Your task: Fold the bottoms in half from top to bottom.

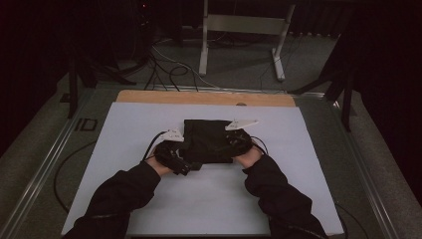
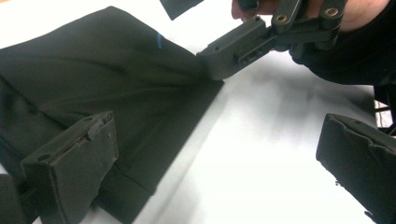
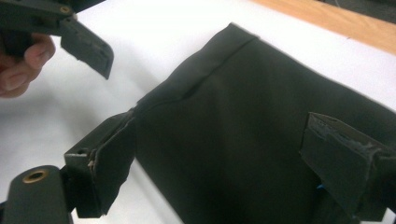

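A black folded cloth (image 1: 209, 139) lies flat in the middle of a white board (image 1: 199, 199). My left gripper (image 1: 175, 158) is at the cloth's near left corner and my right gripper (image 1: 238, 144) at its near right corner. In the left gripper view the left gripper (image 2: 219, 135) is open, with one jaw over the cloth (image 2: 102, 79) and the other over bare board. The right gripper (image 3: 219, 135) is open too; its jaws straddle the cloth (image 3: 243, 116), one at the hemmed edge. The cloth puckers where that jaw touches it.
A wooden strip (image 1: 199, 97) borders the board's far edge. Metal rails run down both sides of the table. Beyond it, cables (image 1: 169, 69) lie on the floor beside a grey metal stand (image 1: 244, 25). Dark sleeves reach in from the bottom.
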A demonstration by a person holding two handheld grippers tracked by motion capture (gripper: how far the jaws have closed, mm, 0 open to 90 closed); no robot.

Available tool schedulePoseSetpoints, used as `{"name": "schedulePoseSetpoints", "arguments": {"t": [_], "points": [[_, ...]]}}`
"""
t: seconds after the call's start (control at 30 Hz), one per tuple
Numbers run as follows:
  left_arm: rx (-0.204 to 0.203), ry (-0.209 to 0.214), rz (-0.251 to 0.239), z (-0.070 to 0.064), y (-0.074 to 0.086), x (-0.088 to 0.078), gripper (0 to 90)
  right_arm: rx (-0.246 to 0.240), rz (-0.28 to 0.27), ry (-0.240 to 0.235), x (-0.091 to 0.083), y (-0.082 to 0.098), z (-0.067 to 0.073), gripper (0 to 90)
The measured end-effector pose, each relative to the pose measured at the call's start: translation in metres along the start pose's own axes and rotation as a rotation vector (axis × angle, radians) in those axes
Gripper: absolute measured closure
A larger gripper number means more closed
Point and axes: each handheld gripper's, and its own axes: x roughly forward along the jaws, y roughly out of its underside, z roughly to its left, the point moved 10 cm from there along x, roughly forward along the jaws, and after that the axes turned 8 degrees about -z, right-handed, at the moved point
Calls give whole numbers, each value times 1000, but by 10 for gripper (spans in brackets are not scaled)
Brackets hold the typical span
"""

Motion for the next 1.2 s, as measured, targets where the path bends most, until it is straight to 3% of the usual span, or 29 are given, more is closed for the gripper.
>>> {"name": "schedulePoseSetpoints", "arguments": {"t": [0.33,0.77,1.2], "points": [[18,39,-6,-24,11,-5,0,-18,1,-53,-8,17,20,110],[52,49,5,-41,30,-13,0,-79,17,-127,-25,39,47,105],[63,69,15,-49,46,-26,0,-115,56,-155,-42,62,54,107]]}}
